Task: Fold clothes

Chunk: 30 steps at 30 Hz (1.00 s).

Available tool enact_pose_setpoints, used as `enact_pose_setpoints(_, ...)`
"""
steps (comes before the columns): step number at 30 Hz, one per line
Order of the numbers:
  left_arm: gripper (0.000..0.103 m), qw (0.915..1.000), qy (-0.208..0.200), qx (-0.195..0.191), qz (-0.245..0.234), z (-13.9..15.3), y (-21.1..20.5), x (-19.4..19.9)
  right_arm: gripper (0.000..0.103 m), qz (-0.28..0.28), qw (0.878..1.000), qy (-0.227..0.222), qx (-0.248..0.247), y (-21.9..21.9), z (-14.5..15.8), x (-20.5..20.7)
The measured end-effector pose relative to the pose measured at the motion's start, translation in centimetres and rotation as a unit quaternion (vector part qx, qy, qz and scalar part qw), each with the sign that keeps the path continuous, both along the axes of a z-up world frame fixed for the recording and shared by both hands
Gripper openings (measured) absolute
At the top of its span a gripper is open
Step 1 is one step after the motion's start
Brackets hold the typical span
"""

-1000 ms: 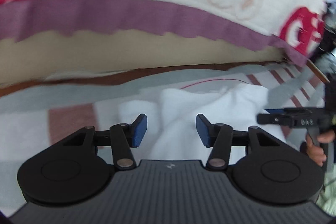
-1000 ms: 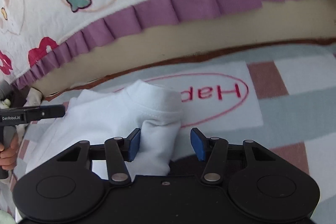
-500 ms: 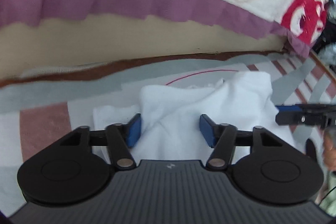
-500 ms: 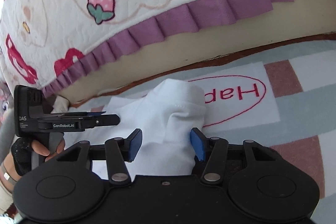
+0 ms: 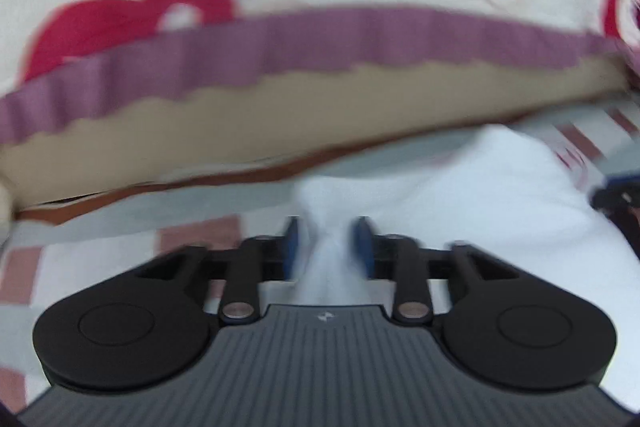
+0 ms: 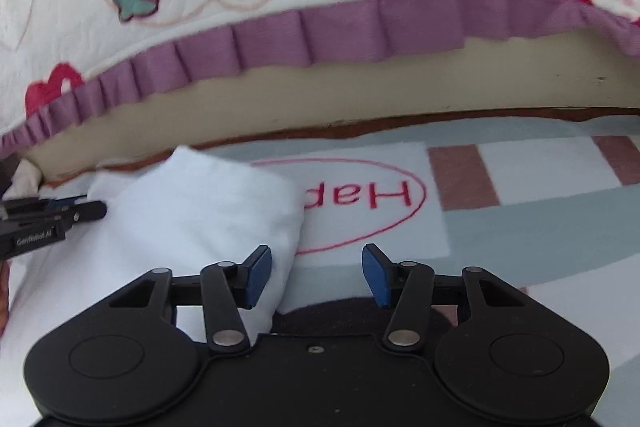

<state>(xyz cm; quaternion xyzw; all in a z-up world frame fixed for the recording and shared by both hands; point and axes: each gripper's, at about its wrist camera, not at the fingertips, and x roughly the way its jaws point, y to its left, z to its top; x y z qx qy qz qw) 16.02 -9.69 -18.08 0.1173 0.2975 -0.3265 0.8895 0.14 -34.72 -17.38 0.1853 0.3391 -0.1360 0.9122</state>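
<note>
A white garment [image 5: 460, 199] lies bunched on a checked mat. In the blurred left wrist view my left gripper [image 5: 327, 247] is shut on a fold of this white cloth, which rises between the blue pads. In the right wrist view the same white garment [image 6: 192, 211] sits left of centre, folded over. My right gripper [image 6: 317, 273] stands open beside it; its left pad touches the cloth's right edge and nothing lies between the fingers. The left gripper [image 6: 76, 211] shows at the far left of that view, its tips at the garment's left edge.
A bed edge with a cream cartoon-print cover and purple frill [image 6: 320, 39] runs across the back, over a beige mattress side [image 6: 360, 99]. The mat [image 6: 520, 219] has grey, white and brown squares and a red oval with lettering [image 6: 360, 195].
My left gripper has shut on a fold of the white garment and swung left. The right gripper has slid right, off the cloth that stood between its pads, and opened wider.
</note>
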Motion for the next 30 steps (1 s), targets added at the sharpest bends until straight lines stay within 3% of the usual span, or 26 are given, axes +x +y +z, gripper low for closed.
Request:
enact_pose_setpoints(3,0.039,0.9987,-0.027,-0.040,-0.017,2.5,2.1,-1.8,0.055,0.039,0.999,-0.026,-0.018,1.5,1.4,-0.3)
enact_pose_setpoints(5,0.035,0.9992,-0.017,-0.035,-0.002,2.0,3.0,-1.9,0.055,0.079,0.996,-0.028,-0.035,3.1,1.8,0.4)
enact_pose_setpoints(9,0.032,0.9991,0.015,-0.015,0.036,0.5,4.6,-1.6,0.054,0.125,0.990,0.022,-0.062,5.5,0.3,3.9)
enact_pose_setpoints(11,0.034,0.9980,0.030,-0.004,0.055,-0.3,5.3,-1.5,0.053,0.114,0.991,0.045,-0.059,4.9,-0.8,5.7)
enact_pose_setpoints(13,0.042,0.9962,0.046,0.006,0.074,-1.1,6.1,-1.4,0.054,0.078,0.996,0.041,-0.031,3.1,-1.4,6.6)
enact_pose_setpoints(15,0.037,0.9932,0.062,0.004,0.099,-1.4,7.4,-1.2,0.046,0.015,0.999,0.032,-0.016,1.2,-1.1,6.3)
enact_pose_setpoints(17,0.041,0.9870,0.104,-0.067,0.103,-0.7,10.6,-1.4,0.052,-0.033,0.998,0.043,-0.029,0.3,-0.6,5.5)
enact_pose_setpoints(19,0.042,0.9738,0.157,-0.132,0.099,-0.4,13.5,-2.1,0.052,-0.037,0.999,0.030,-0.001,-0.5,-0.3,4.1)
enact_pose_setpoints(21,0.052,0.9584,0.203,-0.184,0.080,-0.6,15.8,-3.0,0.052,-0.034,0.998,0.015,0.054,-1.0,-0.2,2.4)
enact_pose_setpoints(24,0.064,0.9424,0.242,-0.229,0.028,-2.0,16.8,-4.6,0.053,-0.018,0.990,-0.005,0.140,-1.1,-0.4,-0.2)
enact_pose_setpoints(26,0.072,0.9504,0.236,-0.201,0.020,-2.4,16.5,-5.0,0.056,-0.007,0.984,-0.011,0.175,-0.3,-0.9,-1.9)
enact_pose_setpoints(30,0.072,0.9669,0.218,-0.132,0.011,-2.9,15.6,-5.6,0.057,-0.010,0.979,-0.005,0.206,1.6,-1.9,-4.0)
